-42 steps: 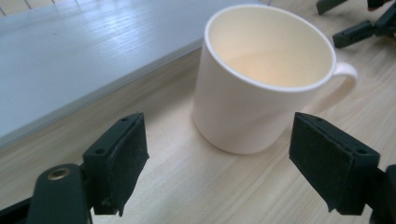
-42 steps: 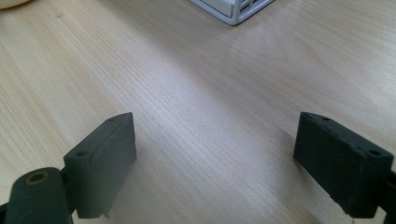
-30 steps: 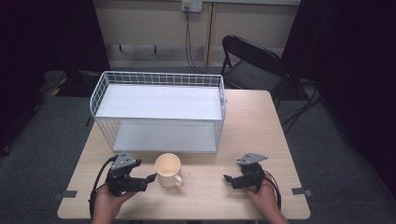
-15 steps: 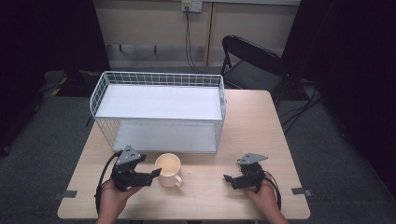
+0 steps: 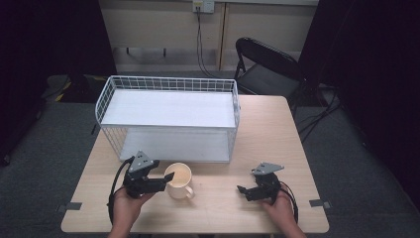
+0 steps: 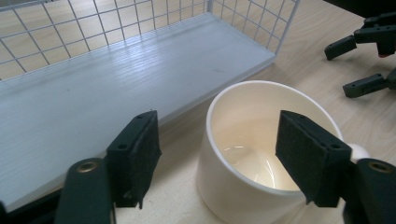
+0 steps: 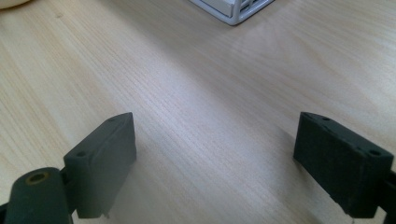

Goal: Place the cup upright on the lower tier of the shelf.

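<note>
Grasping step: left gripper (image 6: 219,163) closing its fingers (image 6: 135,154) across the cream mug's (image 5: 179,180) rim on the bench (image 5: 277,144), near the wire rack (image 5: 168,116), not yet pressing. Next: finishing the squeeze, then lifting. Right gripper (image 5: 246,191) resting, fingers wide apart, empty.

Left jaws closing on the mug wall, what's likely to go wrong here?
1. The left gripper straddles one wall of the cream mug: one jaw inside the rim, one outside, which has not yet met the wall. Its jaws have just been closing; a one-sided pinch on a curved wall may tip or slip the mug.
2. The wire shelf rack stands close behind the mug; lifting could knock it.
3. The right gripper rests open, apart from the mug, offering no support.
</note>
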Available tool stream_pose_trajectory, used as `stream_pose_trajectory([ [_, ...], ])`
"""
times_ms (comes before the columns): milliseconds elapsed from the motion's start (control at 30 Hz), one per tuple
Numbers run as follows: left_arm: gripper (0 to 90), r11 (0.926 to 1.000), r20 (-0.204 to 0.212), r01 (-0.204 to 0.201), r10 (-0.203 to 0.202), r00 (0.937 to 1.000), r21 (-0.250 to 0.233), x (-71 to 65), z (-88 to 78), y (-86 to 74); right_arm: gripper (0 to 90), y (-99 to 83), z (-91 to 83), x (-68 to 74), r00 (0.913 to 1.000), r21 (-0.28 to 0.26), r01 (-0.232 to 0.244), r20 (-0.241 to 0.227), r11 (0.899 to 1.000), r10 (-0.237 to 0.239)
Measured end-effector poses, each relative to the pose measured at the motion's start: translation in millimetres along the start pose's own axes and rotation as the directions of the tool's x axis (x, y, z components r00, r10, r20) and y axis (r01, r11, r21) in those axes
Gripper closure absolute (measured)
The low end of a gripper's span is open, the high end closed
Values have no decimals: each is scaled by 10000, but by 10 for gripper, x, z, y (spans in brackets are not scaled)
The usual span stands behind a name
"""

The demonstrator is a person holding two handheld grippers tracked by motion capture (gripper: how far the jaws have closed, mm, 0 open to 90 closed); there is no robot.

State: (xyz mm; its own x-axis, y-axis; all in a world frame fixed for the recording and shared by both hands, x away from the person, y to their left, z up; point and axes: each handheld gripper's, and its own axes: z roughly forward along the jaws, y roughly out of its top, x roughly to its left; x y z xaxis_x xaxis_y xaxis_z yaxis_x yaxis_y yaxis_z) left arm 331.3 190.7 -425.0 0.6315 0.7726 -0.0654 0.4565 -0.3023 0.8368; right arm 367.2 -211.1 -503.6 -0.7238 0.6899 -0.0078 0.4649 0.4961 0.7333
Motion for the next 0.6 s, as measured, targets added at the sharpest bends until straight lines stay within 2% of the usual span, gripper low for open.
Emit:
stream_pose_trajectory([
  [133, 360, 10000, -109, -43, 42, 9999, -87, 4, 26, -4, 123, 0, 0, 0, 10000, 1, 0, -4, 10000, 0],
  [167, 397, 9999, -100, -45, 43, 9999, -137, 1, 52, -9, 123, 0, 0, 0, 10000, 0, -1, -2, 10000, 1],
  [200, 398, 9998, -160, -160, 159, 9997, -90, 0, 65, -9, 123, 0, 0, 0, 10000, 0, -4, -2, 10000, 4],
  [500, 512, 9994, -186, -343, 342, 9992, -64, -33, 123, -15, 123, 0, 0, 0, 10000, 1, 1, -3, 10000, -1],
  [600, 541, 9998, -111, -205, 204, 9997, -54, -41, 144, -16, 123, 0, 0, 0, 10000, 0, -2, -2, 10000, 2],
])
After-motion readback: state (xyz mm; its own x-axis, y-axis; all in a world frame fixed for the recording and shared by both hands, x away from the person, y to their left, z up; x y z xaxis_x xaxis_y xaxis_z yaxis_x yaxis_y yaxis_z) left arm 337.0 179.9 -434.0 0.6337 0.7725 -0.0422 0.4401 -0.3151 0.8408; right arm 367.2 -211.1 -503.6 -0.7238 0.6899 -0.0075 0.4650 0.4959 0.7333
